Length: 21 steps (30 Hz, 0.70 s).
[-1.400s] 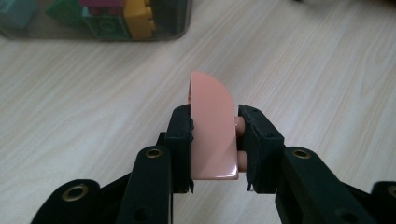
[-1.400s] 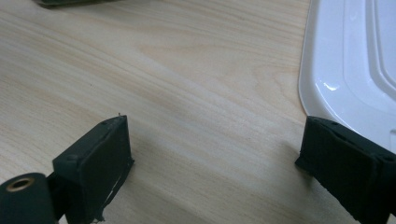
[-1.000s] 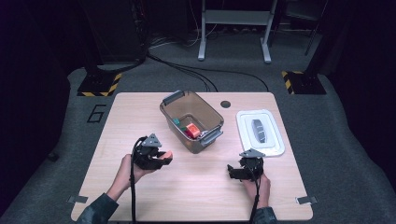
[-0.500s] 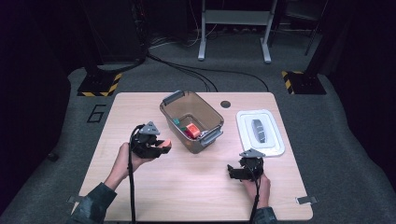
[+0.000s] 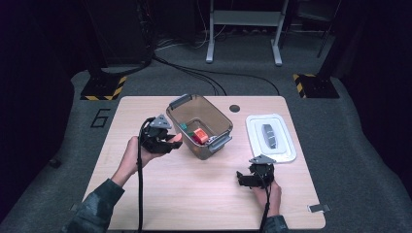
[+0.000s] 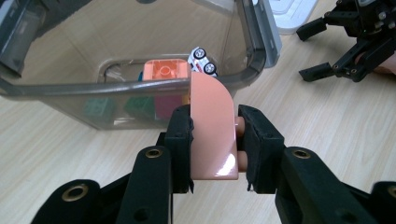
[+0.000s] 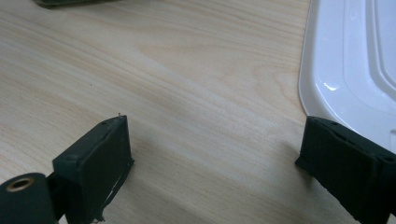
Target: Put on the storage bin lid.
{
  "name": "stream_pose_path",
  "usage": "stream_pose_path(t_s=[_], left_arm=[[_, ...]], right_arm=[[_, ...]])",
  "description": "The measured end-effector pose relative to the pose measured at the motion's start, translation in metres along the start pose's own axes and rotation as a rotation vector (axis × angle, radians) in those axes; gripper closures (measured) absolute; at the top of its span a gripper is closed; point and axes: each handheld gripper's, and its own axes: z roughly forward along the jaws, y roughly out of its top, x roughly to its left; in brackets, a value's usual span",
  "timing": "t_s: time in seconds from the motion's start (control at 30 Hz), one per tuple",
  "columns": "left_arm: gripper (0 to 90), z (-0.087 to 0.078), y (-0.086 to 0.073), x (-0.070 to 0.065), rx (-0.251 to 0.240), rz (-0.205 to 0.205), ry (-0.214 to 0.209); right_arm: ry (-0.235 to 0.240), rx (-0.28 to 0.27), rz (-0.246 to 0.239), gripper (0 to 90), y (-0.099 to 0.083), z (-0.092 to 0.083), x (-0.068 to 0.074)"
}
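A person's right gripper (image 5: 243, 178) rests on the wooden table (image 5: 184, 199) with jaws spread wide and nothing between them, just beside a white lid (image 5: 286, 150). Farther on, the left gripper (image 6: 215, 135) clamps a peach-coloured rounded block (image 6: 212, 128) at the near wall of a clear bin (image 5: 216, 121) holding toy blocks and a small car (image 6: 201, 59).

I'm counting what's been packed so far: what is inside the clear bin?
In the clear bin lie an orange block, a white toy car, and green and pink blocks seen through its wall. The peach piece in the left gripper covers whatever lies behind it.
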Motion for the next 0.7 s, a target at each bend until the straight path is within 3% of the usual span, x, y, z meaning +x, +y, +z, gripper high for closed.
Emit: stream_pose_path(t_s=[0.5, 0.7], left_arm=[[66.7, 0.005, 0.038, 0.003, 0.005, 0.038, 0.006], [66.7, 0.011, 0.050, 0.007, 0.003, 0.025, 0.002]], right_arm=[[0.000, 0.000, 0.002, 7.8, 0.000, 0.000, 0.000], [0.001, 0.000, 0.000, 7.8, 0.000, 0.000, 0.000]])
